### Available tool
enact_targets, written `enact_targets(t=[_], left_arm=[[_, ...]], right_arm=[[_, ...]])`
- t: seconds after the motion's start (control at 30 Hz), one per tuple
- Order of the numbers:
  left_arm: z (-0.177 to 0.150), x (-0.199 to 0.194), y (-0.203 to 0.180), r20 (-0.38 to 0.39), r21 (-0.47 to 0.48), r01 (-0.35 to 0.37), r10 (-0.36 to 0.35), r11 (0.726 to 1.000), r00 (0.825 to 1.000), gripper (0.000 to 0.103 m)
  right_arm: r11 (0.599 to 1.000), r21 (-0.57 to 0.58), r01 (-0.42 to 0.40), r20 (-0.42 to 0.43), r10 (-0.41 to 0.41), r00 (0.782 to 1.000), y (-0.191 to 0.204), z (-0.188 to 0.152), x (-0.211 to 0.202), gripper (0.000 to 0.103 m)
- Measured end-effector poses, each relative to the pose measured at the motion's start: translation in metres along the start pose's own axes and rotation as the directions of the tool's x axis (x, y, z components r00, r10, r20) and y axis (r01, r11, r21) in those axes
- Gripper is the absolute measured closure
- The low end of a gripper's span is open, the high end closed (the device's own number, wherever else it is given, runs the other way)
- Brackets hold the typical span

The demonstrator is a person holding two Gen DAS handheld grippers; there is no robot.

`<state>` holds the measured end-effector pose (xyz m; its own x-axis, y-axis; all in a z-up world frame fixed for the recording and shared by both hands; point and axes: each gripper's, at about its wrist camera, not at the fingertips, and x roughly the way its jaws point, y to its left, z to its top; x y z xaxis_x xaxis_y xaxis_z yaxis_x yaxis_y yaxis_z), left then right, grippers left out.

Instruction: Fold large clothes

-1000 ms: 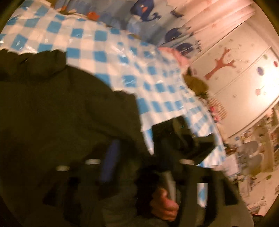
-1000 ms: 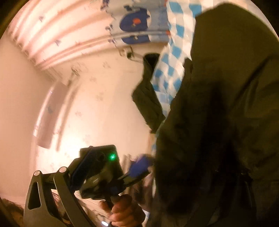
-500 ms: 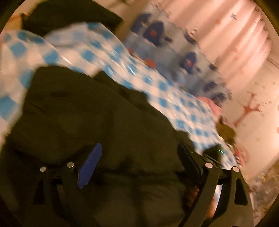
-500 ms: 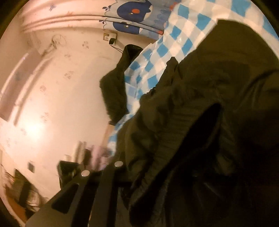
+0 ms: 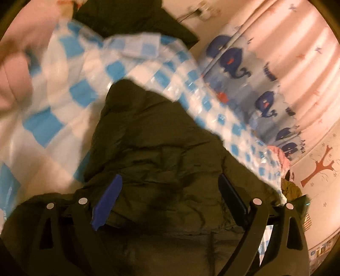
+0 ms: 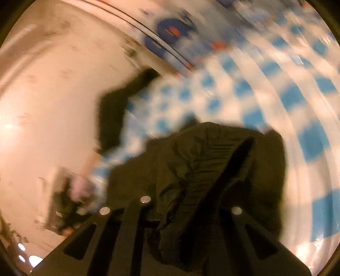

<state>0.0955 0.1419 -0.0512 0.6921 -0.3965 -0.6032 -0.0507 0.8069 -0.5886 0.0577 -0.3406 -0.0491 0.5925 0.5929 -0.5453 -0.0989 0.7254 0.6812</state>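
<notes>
A dark olive padded jacket [image 5: 161, 135] lies crumpled on a bed with a blue and white checked cover [image 5: 63, 95]. My left gripper [image 5: 169, 179] hovers over the jacket's middle, its jaws wide and still opening; the blue pad [image 5: 108, 197] and the dark finger stand either side of the fabric without pressing it. In the right wrist view a bunched fold of the jacket [image 6: 201, 161] rises from between the jaws of my right gripper [image 6: 191, 191], which is shut on it. The fabric hides its fingertips.
A second dark garment [image 5: 131, 19] hangs over the bed's far corner and shows as a dark garment [image 6: 119, 102] in the right view. Whale-print fabric [image 5: 244, 63] and a pink curtain [image 5: 297, 42] back the bed. A pink item [image 5: 280, 157] lies at the right edge.
My left gripper swung across the jacket and its jaws spread wide. My right gripper closed on a fold of the jacket and lifted it a little, rolling as it rose.
</notes>
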Motion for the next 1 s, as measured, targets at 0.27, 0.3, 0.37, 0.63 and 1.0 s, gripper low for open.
enact_targets(t=[0.27, 0.3, 0.37, 0.63, 1.0], left_arm=[[-0.002, 0.016, 0.000, -0.039, 0.002, -0.051, 0.051, 0.999, 0.998, 0.015], [-0.002, 0.011, -0.003, -0.025, 0.009, -0.043, 0.043, 0.999, 0.999, 0.015], [-0.002, 0.007, -0.005, -0.006, 0.025, -0.034, 0.034, 0.999, 0.999, 0.015], [-0.004, 0.025, 0.018, -0.055, -0.018, -0.071, 0.070, 0.997, 0.996, 0.015], [-0.010, 0.009, 0.006, -0.116, 0.031, -0.066, 0.070, 0.997, 0.991, 0.014]], right_arm=[[0.982, 0.188, -0.008, 0.038, 0.001, 0.999, -0.042, -0.007, -0.015, 0.049], [0.983, 0.181, 0.041, 0.105, -0.061, 0.993, -0.036, -0.005, -0.030, 0.037], [0.986, 0.129, 0.109, 0.240, -0.138, 0.961, -0.016, -0.003, -0.060, 0.031], [0.975, -0.151, 0.165, 0.128, -0.146, 0.981, 0.048, 0.007, -0.005, 0.015], [0.998, 0.036, 0.052, -0.100, -0.048, 0.994, 0.008, -0.005, -0.016, 0.015]])
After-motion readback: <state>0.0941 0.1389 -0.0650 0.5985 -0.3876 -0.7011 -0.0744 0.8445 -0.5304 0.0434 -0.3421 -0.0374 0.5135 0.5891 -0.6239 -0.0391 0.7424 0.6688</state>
